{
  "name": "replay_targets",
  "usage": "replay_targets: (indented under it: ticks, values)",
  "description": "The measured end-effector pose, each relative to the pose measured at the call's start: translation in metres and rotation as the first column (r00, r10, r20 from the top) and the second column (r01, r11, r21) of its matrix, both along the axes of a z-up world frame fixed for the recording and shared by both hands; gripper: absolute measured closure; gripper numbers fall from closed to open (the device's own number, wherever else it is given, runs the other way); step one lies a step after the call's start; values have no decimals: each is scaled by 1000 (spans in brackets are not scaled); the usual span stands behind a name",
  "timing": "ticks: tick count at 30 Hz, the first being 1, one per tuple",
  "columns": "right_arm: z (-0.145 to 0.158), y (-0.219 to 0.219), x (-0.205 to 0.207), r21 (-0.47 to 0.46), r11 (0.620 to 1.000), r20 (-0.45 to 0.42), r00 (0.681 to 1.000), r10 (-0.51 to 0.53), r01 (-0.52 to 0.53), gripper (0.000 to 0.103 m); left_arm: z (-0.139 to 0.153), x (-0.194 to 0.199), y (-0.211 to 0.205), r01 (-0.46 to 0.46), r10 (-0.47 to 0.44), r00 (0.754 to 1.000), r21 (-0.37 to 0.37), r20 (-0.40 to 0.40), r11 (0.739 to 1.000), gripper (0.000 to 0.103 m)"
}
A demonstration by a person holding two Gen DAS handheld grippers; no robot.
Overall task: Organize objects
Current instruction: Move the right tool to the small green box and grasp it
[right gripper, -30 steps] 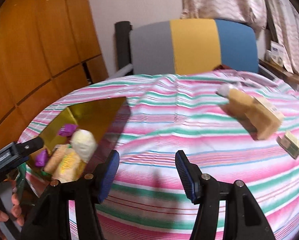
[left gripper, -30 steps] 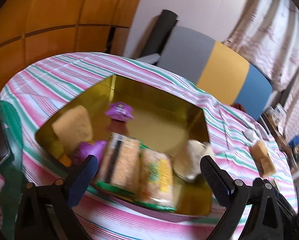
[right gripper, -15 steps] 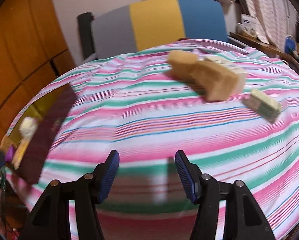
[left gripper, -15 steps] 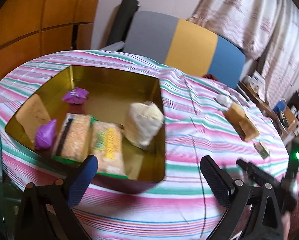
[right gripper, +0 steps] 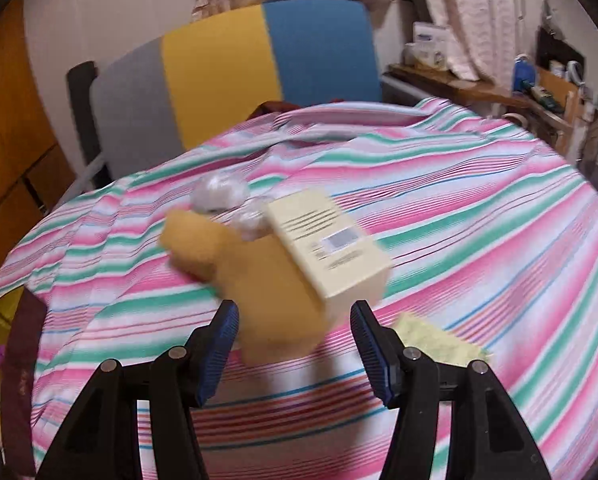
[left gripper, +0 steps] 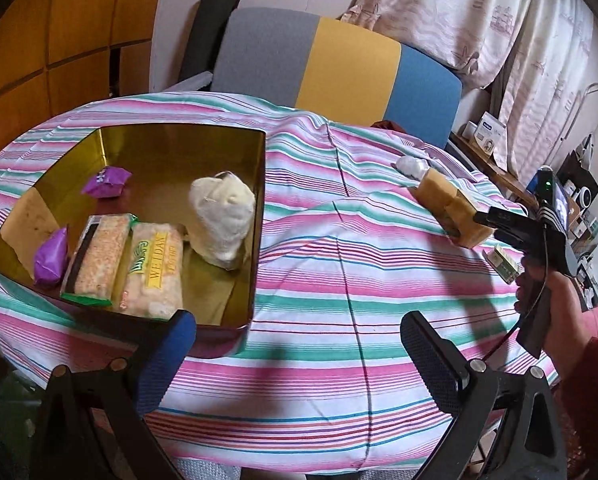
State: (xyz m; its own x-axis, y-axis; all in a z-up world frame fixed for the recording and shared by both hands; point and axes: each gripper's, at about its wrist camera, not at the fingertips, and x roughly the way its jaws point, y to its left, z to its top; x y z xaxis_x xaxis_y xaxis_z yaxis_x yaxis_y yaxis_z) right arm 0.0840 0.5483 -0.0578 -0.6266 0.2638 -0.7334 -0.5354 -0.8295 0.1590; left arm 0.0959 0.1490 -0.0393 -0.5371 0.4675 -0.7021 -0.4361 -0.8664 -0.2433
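A gold tin [left gripper: 259, 184] sits on the left of the striped table. Inside it are a white cloth bag [left gripper: 223, 220], two cracker packs [left gripper: 131, 268] and two purple wrappers [left gripper: 51, 256]. My left gripper [left gripper: 299, 360] hangs open over the cloth in front of the tin, with nothing between its fingers. On the right lies a tan package [right gripper: 259, 280] with a cream label [right gripper: 331, 252]. My right gripper [right gripper: 295, 344] is open, and the package's near end sits between its fingertips without being pressed. In the left wrist view a hand holds the right gripper [left gripper: 495, 222] at that package [left gripper: 451, 208].
A small pale green box [right gripper: 439, 340] lies just right of the right gripper. A crumpled clear wrapper [right gripper: 219, 194] rests behind the tan package. A grey, yellow and blue chair back [left gripper: 339, 64] stands behind the table. A cluttered shelf [right gripper: 499, 88] runs along the far right.
The right gripper has swept right across the table and closed in on the tan package, which now fills its view. The left view has swung right, so the tin sits further left.
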Motion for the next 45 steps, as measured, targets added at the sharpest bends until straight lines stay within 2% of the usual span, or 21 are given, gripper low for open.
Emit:
replay_targets:
  ticks: [2,4,8,10,12,14,17,21,24,27,30,31,32,33,34,36,40,45]
  values:
    - [-7,-18,-3,-14,997,1,997,77,-77,41,-1,0,2,3,-3,1000,-5,-1,1000,0]
    - [-8,-35,2,15,992,-7,992,128,-128,34,-2,1,7,11,-11,1000,-8,4,1000,0]
    - [-5,-59,23,-4,955,-61,954,295,-296,34,-2,3,15,32,-32,999,-15,1,999,0]
    - [4,-58,35,48,945,-67,942,328,-325,35,-2,4,18,40,-40,999,-20,0,999,0]
    - [14,-47,49,113,949,-69,950,303,-294,35,-3,5,19,42,-42,999,-21,2,999,0]
    - [21,-23,59,130,963,-80,965,248,-237,34,-3,6,22,44,-44,999,-24,-5,999,0]
    - [19,23,62,97,981,-31,984,173,-169,30,-2,8,26,52,-52,999,-18,-1,998,0]
    - [-1,59,61,56,986,104,983,153,-159,30,0,12,31,68,-69,998,-23,-13,997,0]
    - [-10,66,63,14,986,108,981,164,-166,30,0,15,35,77,-77,997,-28,-13,997,0]
    - [-14,60,58,21,982,102,978,182,-185,31,0,16,40,88,-88,996,-34,-11,996,0]
    - [-20,55,54,-14,982,94,978,187,-187,44,1,18,45,100,-100,995,-38,-12,994,0]
    - [-22,52,51,-22,982,100,976,191,-190,55,2,19,46,103,-103,995,-38,-14,994,0]
    - [-24,47,48,-26,979,108,973,203,-201,61,3,20,48,104,-105,994,-40,-18,994,0]
    - [-25,40,43,-10,977,126,969,213,-213,70,3,21,49,107,-107,994,-43,-18,993,0]
    - [-26,32,39,24,974,141,965,221,-227,73,3,21,51,110,-111,994,-45,-16,993,0]
    - [-23,18,35,59,969,131,964,230,-239,73,3,21,53,111,-112,994,-43,-17,993,0]
    - [-19,-7,23,2,960,69,958,280,-281,73,2,20,57,113,-113,994,-39,0,993,0]
    - [-17,-52,23,-44,924,-1,925,380,-379,73,4,18,60,110,-111,994,-39,-2,993,0]
